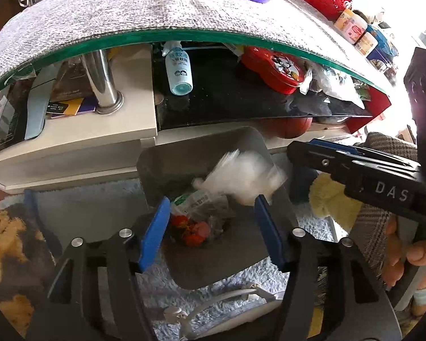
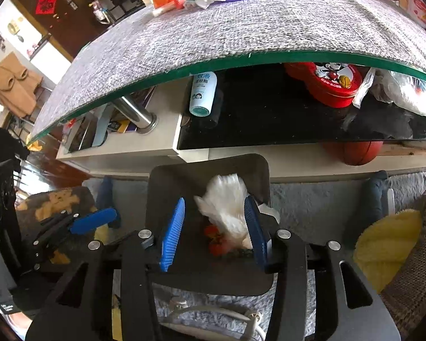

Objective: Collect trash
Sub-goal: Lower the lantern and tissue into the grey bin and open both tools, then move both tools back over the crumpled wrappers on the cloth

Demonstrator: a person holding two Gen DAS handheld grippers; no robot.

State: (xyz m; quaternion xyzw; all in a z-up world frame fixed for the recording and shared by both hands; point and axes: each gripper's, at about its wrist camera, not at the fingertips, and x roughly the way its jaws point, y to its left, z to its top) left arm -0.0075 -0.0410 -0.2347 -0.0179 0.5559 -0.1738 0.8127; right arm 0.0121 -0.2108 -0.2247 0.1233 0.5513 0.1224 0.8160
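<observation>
White tissue (image 2: 227, 207) blurred over bin (image 2: 167, 176) — axis unclear; both grippers spread, empty.

A blurred white crumpled tissue (image 1: 245, 177) hangs inside the grey bin's (image 1: 201, 272) mouth, seemingly airborne, above red scraps (image 1: 194, 231) and a clear wrapper (image 1: 204, 201).

white letters "das" stand on the black body of the right gripper (image 1: 306, 153); print on the pale bottle (image 2: 203, 93) is too blurred to read.
</observation>
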